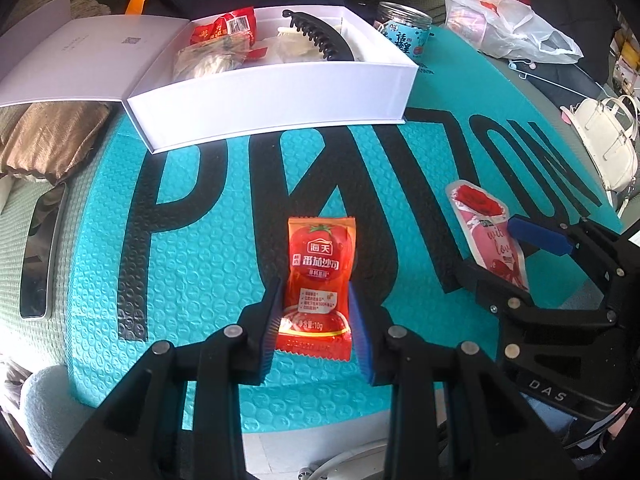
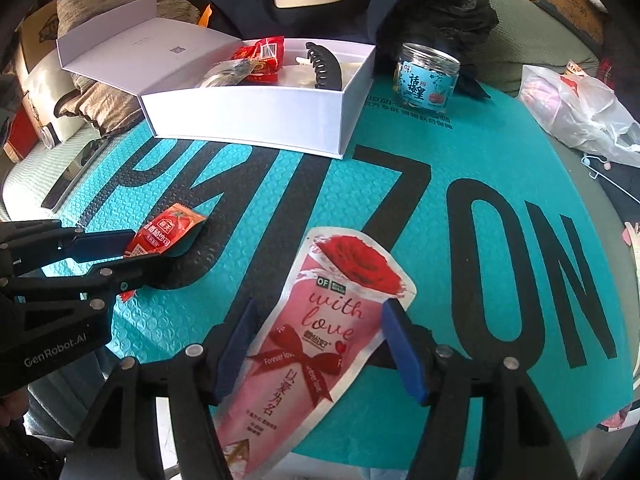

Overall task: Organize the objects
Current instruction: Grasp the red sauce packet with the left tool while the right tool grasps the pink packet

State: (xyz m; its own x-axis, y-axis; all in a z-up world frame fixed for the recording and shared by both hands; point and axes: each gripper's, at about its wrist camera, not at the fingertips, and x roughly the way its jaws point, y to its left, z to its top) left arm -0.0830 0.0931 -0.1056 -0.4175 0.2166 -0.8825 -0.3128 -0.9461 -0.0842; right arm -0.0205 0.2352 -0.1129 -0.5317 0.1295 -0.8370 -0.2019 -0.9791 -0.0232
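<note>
Teal bubble mailer [image 1: 192, 240], embossed all over and printed with big black letters, is serving as my work surface and is lying under everything listed here

White gift box [image 1: 276, 96], rectangular, is sitting open at the far edge of the mailer with its lid [image 1: 80, 64] folded out flat to the left. It is holding a black hair claw [image 1: 320, 42] leaning along its far right side, a red snack wrapper [image 1: 224, 28] in its far left corner and some clear-wrapped items I cannot identify

Clear jar [image 2: 426, 78] with a blue label is standing upright just right of the box

Pink pouch [image 2: 320, 340], shaped, glossy, printed with a red rose, a red ribbon bow and the words "with love", is lying flat on the mailer. My right gripper [image 2: 320, 348] is sitting spread wide around it, one blue pad on each side of it, and I cannot tell whether the pads are touching its edges

Ketchup sachet [image 1: 318, 288], small, orange-red, showing a tomato picture and white Chinese lettering with serrated end seals, is resting near the middle of the mailer, well short of the box. My left gripper [image 1: 318, 324] is pinching its lower half between both ribbed blue pads
</note>
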